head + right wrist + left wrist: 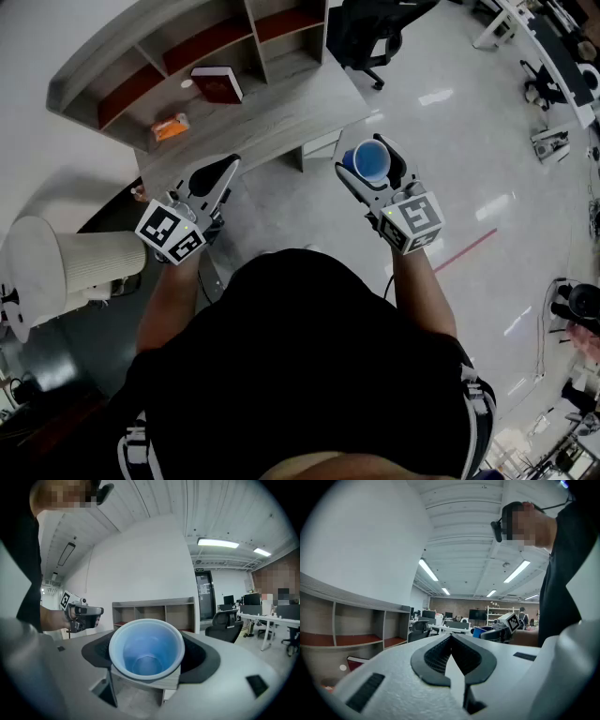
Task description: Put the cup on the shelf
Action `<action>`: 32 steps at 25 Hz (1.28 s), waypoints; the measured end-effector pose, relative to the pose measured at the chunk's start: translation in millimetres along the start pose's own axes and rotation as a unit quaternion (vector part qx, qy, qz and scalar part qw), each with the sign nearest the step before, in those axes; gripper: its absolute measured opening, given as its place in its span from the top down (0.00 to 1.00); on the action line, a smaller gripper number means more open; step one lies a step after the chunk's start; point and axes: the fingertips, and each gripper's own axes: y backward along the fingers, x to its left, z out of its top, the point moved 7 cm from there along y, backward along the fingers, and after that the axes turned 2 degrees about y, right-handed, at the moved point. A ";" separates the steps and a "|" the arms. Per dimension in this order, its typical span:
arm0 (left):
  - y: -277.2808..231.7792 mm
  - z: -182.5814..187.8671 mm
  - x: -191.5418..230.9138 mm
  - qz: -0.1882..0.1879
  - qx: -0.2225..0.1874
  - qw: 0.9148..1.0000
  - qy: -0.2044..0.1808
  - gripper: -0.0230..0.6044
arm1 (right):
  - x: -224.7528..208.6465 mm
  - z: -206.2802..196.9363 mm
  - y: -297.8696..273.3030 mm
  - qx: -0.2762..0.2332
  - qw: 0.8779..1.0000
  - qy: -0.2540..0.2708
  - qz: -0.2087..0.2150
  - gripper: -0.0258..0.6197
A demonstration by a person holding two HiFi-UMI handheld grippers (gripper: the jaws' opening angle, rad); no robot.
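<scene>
The right tool (pixel 368 159) pinches the blue cup (pixel 147 653), mouth up, in the air just off the bench (pixel 281 117), with the shelf (pixel 187 56) ahead to its left, nearer the empty, pressed-together left tool (pixel 225 173).

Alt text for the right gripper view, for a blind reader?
The right gripper holds a blue cup between its jaws, open mouth facing the camera. Behind it a wooden shelf unit stands against a white wall, the left gripper at left.
</scene>
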 end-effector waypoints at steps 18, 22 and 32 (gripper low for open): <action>-4.9 -4.4 -23.1 0.015 -0.011 1.000 0.009 0.93 | 0.3 4.2 11.7 -0.010 0.999 -0.004 0.054 0.36; -2.9 -9.6 -32.3 0.018 -0.010 1.000 0.012 0.93 | -3.2 4.7 12.5 -0.012 0.998 -0.008 0.057 0.36; 15.5 -20.7 -35.7 0.031 -0.008 0.999 0.026 0.93 | 2.4 5.3 12.6 -0.007 0.998 -0.020 0.059 0.36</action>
